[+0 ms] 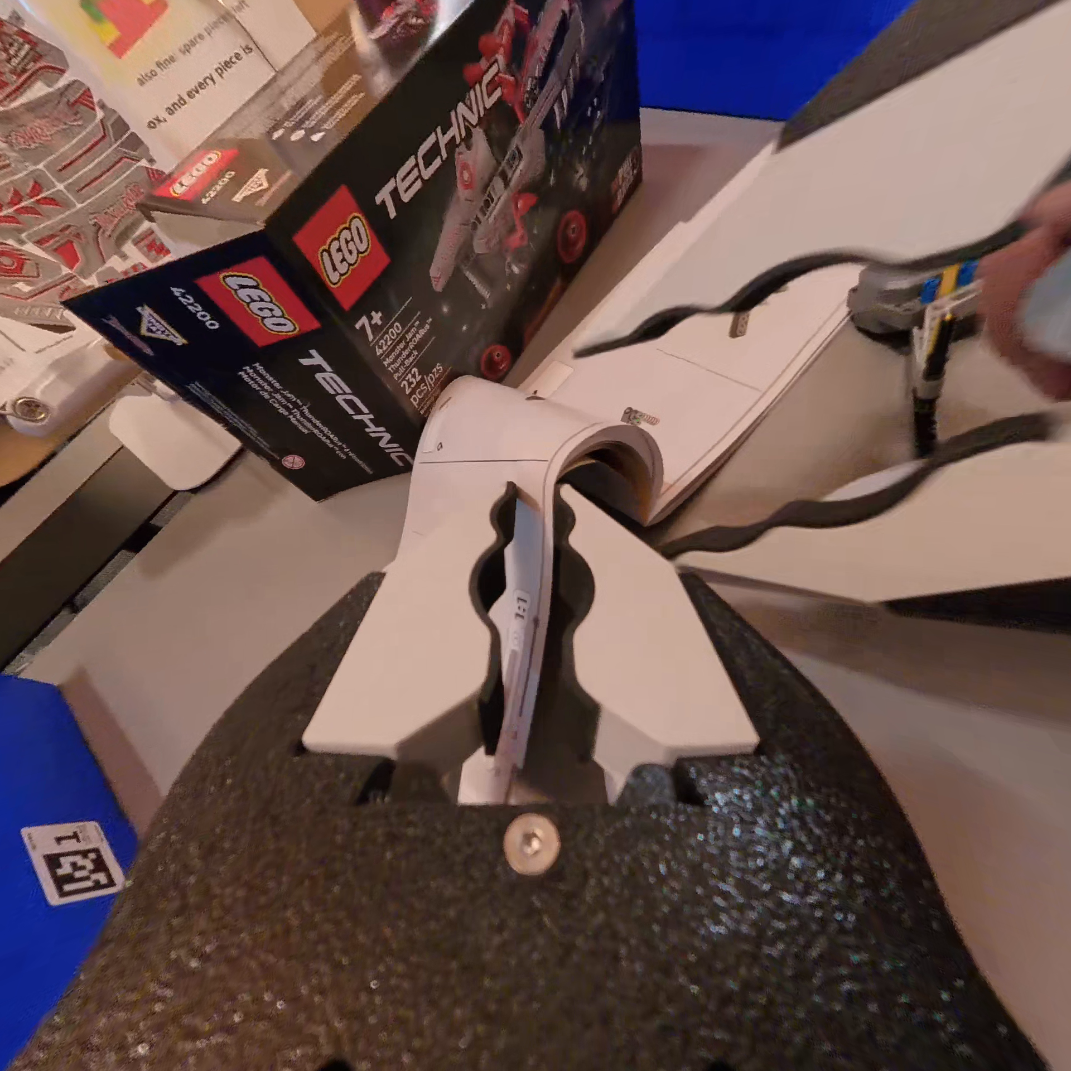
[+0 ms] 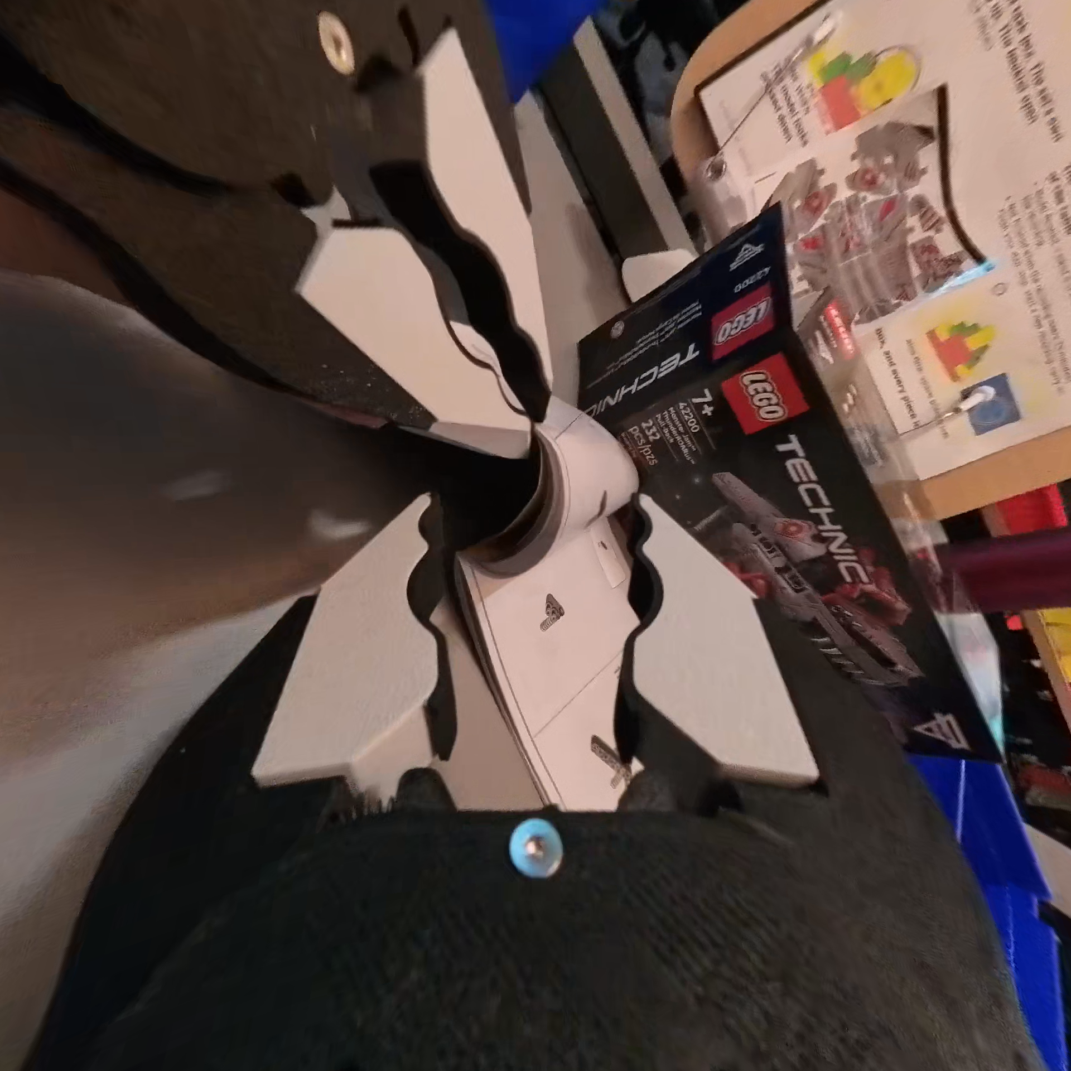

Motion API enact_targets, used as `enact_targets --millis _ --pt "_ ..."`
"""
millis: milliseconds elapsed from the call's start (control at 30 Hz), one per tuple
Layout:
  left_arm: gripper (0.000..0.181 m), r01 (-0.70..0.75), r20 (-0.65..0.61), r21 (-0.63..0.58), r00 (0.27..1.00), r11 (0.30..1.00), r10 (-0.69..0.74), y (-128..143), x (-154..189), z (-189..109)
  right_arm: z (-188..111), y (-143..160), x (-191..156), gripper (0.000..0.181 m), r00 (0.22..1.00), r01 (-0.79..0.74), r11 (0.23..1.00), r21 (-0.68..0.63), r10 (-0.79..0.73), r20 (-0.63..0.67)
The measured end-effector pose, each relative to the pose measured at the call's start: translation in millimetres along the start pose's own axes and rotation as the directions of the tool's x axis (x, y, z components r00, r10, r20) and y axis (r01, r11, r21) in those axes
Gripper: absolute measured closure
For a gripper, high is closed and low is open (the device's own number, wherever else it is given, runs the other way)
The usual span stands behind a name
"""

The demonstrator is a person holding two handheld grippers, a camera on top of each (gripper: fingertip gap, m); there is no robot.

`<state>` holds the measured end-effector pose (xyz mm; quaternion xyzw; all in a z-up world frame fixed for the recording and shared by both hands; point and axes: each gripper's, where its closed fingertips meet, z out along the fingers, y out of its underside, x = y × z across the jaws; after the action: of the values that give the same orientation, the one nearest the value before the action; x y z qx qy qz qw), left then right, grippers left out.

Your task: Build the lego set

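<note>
The white instruction booklet (image 1: 713, 371) lies open on the table, with a bundle of pages curled up in an arch. My left gripper (image 1: 536, 504) is shut on the edge of those curled pages and holds them up. It also shows in the right wrist view (image 2: 536, 414), pinching the page fold. My right gripper (image 2: 533, 510) is open, with one finger on each side of the open booklet (image 2: 550, 637). It shows in the left wrist view (image 1: 623, 446) coming in from the right. A partly built grey, blue and yellow model (image 1: 927, 301) stands at the far right.
The black Lego box (image 1: 463, 232) stands just behind the booklet; it also shows in the right wrist view (image 2: 782, 492). A sticker sheet (image 1: 58, 174) and a wooden board with printed sheets (image 2: 869, 232) lie beyond it. A blue bin (image 1: 35, 782) is near left. A hand (image 1: 1037, 301) is by the model. The tips of both grippers are at nearly the same place.
</note>
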<state>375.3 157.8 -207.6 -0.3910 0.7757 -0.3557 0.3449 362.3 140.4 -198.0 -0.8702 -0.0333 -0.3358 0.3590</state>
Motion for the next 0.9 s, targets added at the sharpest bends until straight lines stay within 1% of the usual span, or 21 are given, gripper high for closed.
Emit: enact_targets --millis 33,67,100,133,167,200,267,300,333,367,400,467,500,600,667,700,733,767,833,867,900 --pt "0.172 0.011 -0.012 0.003 1.000 1.000 -0.011 -2.7 -0.2 -1.3 7.6 1.7 1.3 0.120 1.000 -0.010 1.000 -0.013 0.010 -0.002" --pt "0.172 0.022 -0.018 0.012 1.000 1.000 -0.022 -5.8 -1.4 -2.7 15.5 2.3 0.9 0.125 0.999 -0.034 0.999 -0.010 0.034 0.007" --pt "0.172 0.034 -0.022 0.023 0.999 0.999 -0.033 -8.7 -3.4 -3.8 22.2 4.6 2.0 0.134 0.998 -0.064 0.998 -0.012 0.064 0.009" --pt "0.172 0.050 -0.030 0.032 0.998 0.998 -0.049 -10.5 -4.8 -4.8 27.1 7.8 9.2 0.144 0.996 -0.089 0.996 -0.015 0.089 -0.027" --pt "0.173 0.071 -0.035 0.037 0.997 0.997 -0.070 -10.9 -6.3 -5.5 30.0 10.4 17.9 0.160 0.992 -0.102 0.995 -0.011 0.101 -0.072" --pt "0.171 0.099 -0.030 0.040 0.995 0.994 -0.098 -9.9 -8.3 -7.3 30.9 11.8 22.6 0.177 0.989 -0.117 0.993 -0.006 0.116 -0.087" --pt "0.159 0.173 0.030 0.074 0.984 0.982 -0.176 -7.8 -13.9 -17.5 28.8 11.1 31.2 0.181 0.981 -0.161 0.987 0.016 0.162 -0.104" --pt "0.160 0.189 0.063 0.113 0.978 0.975 -0.197 -7.5 -13.6 -26.5 27.2 12.5 35.2 0.181 0.979 -0.170 0.985 0.016 0.171 -0.110" --pt "0.162 0.184 0.082 0.159 0.977 0.970 -0.199 -7.3 -8.9 -36.0 25.9 13.7 38.6 0.181 0.977 -0.182 0.983 0.013 0.182 -0.112" --pt "0.171 0.173 0.082 0.194 0.978 0.966 -0.191 -6.0 0.0 -43.1 25.5 14.3 40.3 0.181 0.975 -0.197 0.980 0.011 0.197 -0.101" --pt "0.180 0.158 0.049 0.190 0.984 0.969 -0.170 -1.5 13.8 -44.1 25.8 13.8 40.8 0.181 0.974 -0.210 0.978 0.012 0.210 -0.085" --pt "0.172 0.157 -0.019 0.051 0.987 0.986 -0.157 20.9 34.1 -28.9 26.7 11.7 41.9 0.181 0.975 -0.212 0.977 0.016 0.212 -0.068" --pt "0.167 0.170 -0.016 -0.005 0.985 0.985 -0.170 29.8 33.4 -19.2 27.5 11.0 41.4 0.181 0.975 -0.212 0.977 0.016 0.212 -0.061" --pt "0.156 0.256 -0.024 -0.012 0.966 0.967 -0.256 33.1 24.4 4.8 29.7 9.9 39.1 0.179 0.974 -0.225 0.974 0.011 0.225 -0.036" --pt "0.158 0.302 -0.069 -0.086 0.949 0.950 -0.308 36.1 31.7 10.2 30.6 8.6 43.3 0.179 0.969 -0.245 0.970 0.011 0.245 -0.044" --pt "0.159 0.323 -0.082 -0.113 0.939 0.940 -0.333 34.1 38.0 7.0 31.5 7.2 45.3 0.179 0.967 -0.251 0.968 0.014 0.251 -0.043" --pt "0.161 0.335 -0.075 -0.098 0.936 0.937 -0.343 28.9 43.0 0.4 32.3 6.3 46.7 0.180 0.967 -0.252 0.968 0.016 0.252 -0.045" --pt "0.162 0.332 -0.083 -0.049 0.938 0.942 -0.335 20.2 51.4 -8.2 32.5 6.2 46.6 0.180 0.969 -0.241 0.970 0.013 0.241 -0.042" --pt "0.162 0.319 -0.164 0.011 0.935 0.948 -0.313 5.6 86.4 -27.2 32.7 7.0 47.4 0.180 0.973 -0.228 0.974 0.008 0.228 -0.048" --pt "0.162 0.286 -0.209 0.019 0.938 0.958 -0.276 1.8 106.0 -33.5 33.3 6.2 46.6 0.180 0.973 -0.229 0.973 0.014 0.229 -0.039" --pt "0.161 0.248 -0.224 0.014 0.945 0.969 -0.239 1.4 119.7 -36.0 34.7 5.4 45.2 0.180 0.971 -0.238 0.971 0.018 0.239 -0.026"
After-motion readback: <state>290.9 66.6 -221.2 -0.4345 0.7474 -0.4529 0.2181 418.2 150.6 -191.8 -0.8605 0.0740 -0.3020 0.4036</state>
